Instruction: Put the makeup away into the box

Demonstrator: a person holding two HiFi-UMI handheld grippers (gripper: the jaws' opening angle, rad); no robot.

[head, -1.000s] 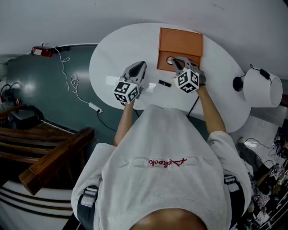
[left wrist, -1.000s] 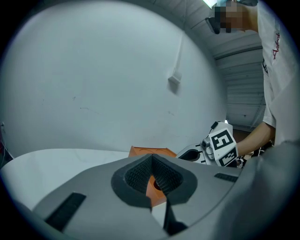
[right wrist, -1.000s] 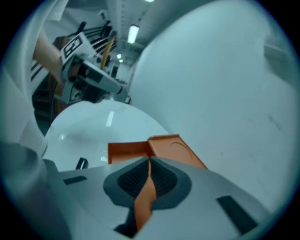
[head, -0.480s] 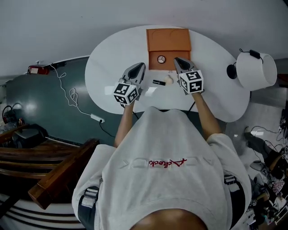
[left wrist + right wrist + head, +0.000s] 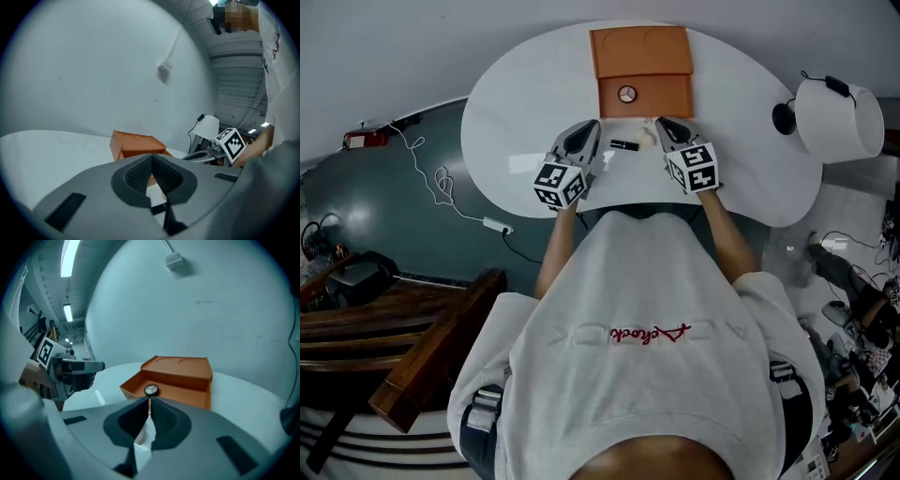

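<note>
Makeup tube (image 5: 625,145) toward the worktop's (image 5: 516,122) near edge: likely light, hard, prone to roll.
Pinch its middle; left tongs (image 5: 592,127) and right tongs (image 5: 660,123) closed, empty.

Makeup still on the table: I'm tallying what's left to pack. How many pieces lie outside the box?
2: a black tube in front of the orange box, and a pale puff beside it. More may be hidden.

Dim and cool-toned throughout. Lit from ceiling strips (image 5: 71,258) at upper left in the right gripper view. Faint sheen on the white table (image 5: 516,112); soft, weak shadows only. Bowed toward the edges, black in the corners of both gripper views. Soft focus close to the lens.
</note>
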